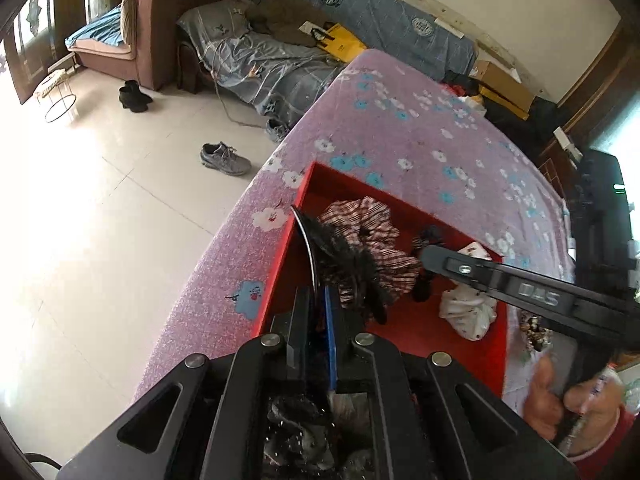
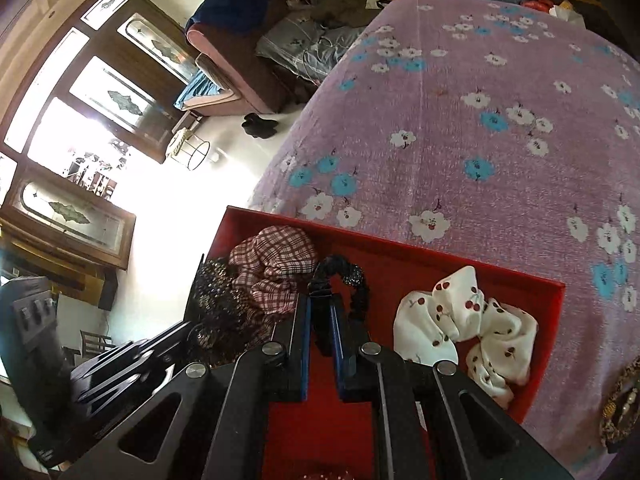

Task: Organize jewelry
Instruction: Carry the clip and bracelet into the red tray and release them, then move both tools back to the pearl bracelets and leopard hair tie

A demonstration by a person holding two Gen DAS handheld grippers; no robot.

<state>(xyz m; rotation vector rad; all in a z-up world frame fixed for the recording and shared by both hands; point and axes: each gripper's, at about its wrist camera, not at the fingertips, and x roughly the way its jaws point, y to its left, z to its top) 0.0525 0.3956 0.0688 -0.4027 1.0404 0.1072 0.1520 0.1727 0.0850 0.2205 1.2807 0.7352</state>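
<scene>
A red tray (image 1: 316,184) lies on a purple flowered table cover, also seen in the right wrist view (image 2: 440,256). In it lie a plaid scrunchie (image 1: 372,232) (image 2: 276,260) and a white cherry-print scrunchie (image 1: 468,312) (image 2: 464,320). My left gripper (image 1: 318,300) is shut on a black feathery headband (image 1: 344,256) over the tray's left side. My right gripper (image 2: 320,304) is shut on a black beaded scrunchie (image 2: 348,276) inside the tray; it shows in the left wrist view as a black bar (image 1: 432,254).
The tray sits near the table's left edge, with tiled floor (image 1: 100,200) below. A dark ornate accessory (image 2: 620,404) lies on the cover right of the tray. A sofa (image 1: 280,60) and shoes (image 1: 226,158) are beyond.
</scene>
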